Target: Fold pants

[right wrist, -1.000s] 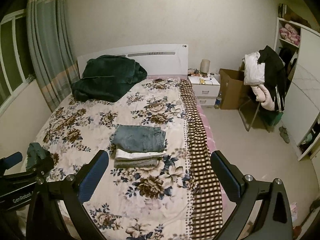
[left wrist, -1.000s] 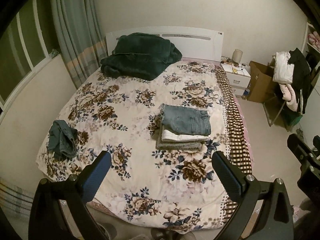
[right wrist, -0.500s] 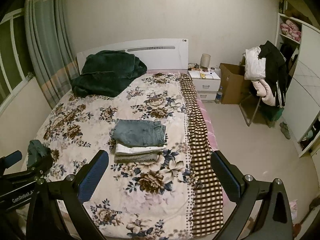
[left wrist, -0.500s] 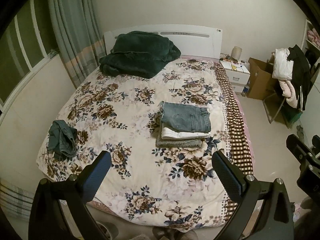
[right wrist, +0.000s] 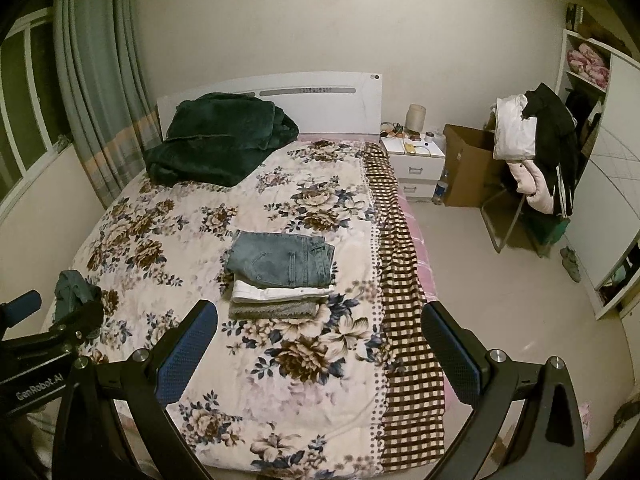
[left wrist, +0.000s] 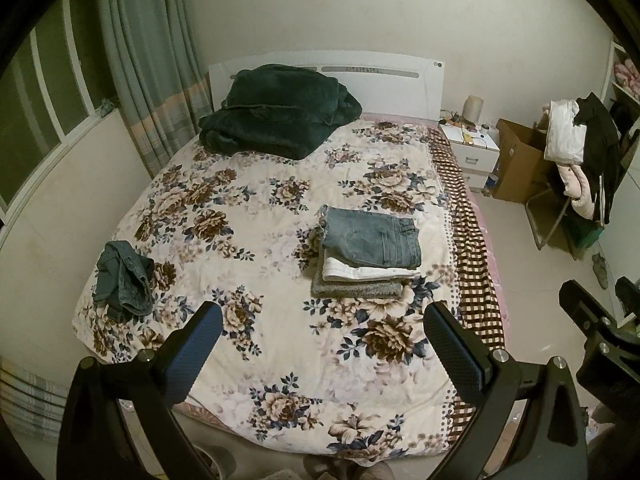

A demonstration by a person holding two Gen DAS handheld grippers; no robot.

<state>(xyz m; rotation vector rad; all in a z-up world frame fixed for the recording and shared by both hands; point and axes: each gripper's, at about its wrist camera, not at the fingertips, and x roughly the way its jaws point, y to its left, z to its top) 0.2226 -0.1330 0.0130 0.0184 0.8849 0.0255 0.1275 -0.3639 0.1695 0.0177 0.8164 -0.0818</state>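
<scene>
A stack of three folded garments lies on the floral bed: blue jeans [left wrist: 372, 238] on top, white pants [left wrist: 360, 271] under them, a grey piece [left wrist: 356, 289] at the bottom. The jeans also show in the right wrist view [right wrist: 280, 260]. A crumpled dark teal pair of pants [left wrist: 122, 278] lies near the bed's left edge and shows in the right wrist view [right wrist: 72, 286]. My left gripper [left wrist: 322, 334] is open and empty above the foot of the bed. My right gripper [right wrist: 318, 332] is open and empty, also above the foot, right of the left one.
A dark green blanket [left wrist: 276, 110] is piled at the headboard. The floral quilt [left wrist: 248, 216] covers the bed. A white nightstand [right wrist: 416, 164], a cardboard box [right wrist: 466, 168] and a chair hung with clothes [right wrist: 536, 152] stand at the right. Curtains [left wrist: 152, 60] and a window are at left.
Both grippers have drawn back and risen slightly, so the bed looks a little smaller and lower. Both stay open and empty. The garments have not moved.
</scene>
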